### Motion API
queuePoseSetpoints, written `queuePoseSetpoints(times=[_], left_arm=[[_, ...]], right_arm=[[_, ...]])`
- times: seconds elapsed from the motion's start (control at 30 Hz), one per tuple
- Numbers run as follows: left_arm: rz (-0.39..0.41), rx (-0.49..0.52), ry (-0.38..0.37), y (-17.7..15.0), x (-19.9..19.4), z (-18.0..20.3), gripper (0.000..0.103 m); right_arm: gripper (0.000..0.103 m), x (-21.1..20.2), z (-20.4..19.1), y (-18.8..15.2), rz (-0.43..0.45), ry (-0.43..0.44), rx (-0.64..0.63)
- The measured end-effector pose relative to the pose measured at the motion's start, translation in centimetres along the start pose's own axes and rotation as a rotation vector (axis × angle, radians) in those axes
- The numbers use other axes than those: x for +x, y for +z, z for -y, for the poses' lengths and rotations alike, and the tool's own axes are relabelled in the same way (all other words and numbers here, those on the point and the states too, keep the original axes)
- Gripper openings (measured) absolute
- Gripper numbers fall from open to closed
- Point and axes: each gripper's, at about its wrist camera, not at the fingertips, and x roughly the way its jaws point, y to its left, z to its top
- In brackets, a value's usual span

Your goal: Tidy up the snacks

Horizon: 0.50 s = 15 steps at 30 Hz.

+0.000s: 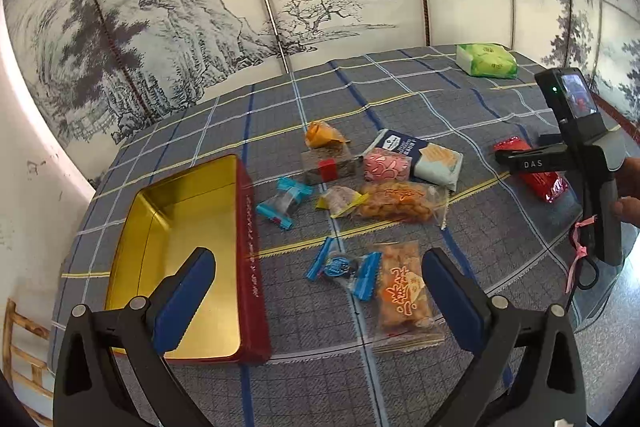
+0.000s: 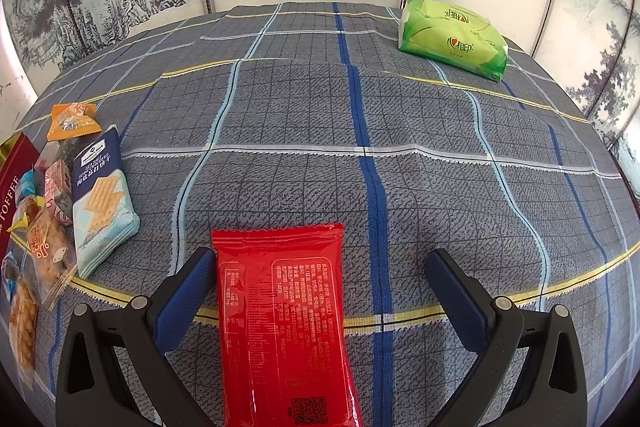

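Note:
An open red tin (image 1: 252,267) with a gold inside lies at the left, empty. Several snacks lie to its right: an orange cracker pack (image 1: 404,291), a blue-ended candy (image 1: 344,269), a fried-snack bag (image 1: 396,203), a pink pack (image 1: 386,167), a navy cracker pack (image 1: 434,161) and an orange packet (image 1: 322,135). My left gripper (image 1: 318,275) is open above the table, beside the tin. My right gripper (image 2: 318,275) is open around a red packet (image 2: 284,319) lying on the cloth; its left finger is close to the packet's edge. The red packet also shows in the left wrist view (image 1: 536,177).
A green tissue pack (image 2: 452,39) lies at the table's far right. The table has a grey checked cloth (image 2: 360,131). A painted screen stands behind. The navy cracker pack (image 2: 102,199) and the tin's lid edge (image 2: 12,183) lie to the left of my right gripper.

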Motion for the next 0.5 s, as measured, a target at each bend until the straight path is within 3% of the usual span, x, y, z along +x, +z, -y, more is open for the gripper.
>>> queuePoseSetpoints(times=[0.3,0.5], left_arm=[[-0.033,0.037,0.004,-0.3,1.0,1.6,0.103],[-0.057,0.008,-0.031,-1.0,1.4,0.5,0.103]], right_arm=[[0.103,0.0,0.0,0.0,0.000,0.001,0.000],[0.103,1.0,0.0,0.7,-0.003,0.016,-0.021]])
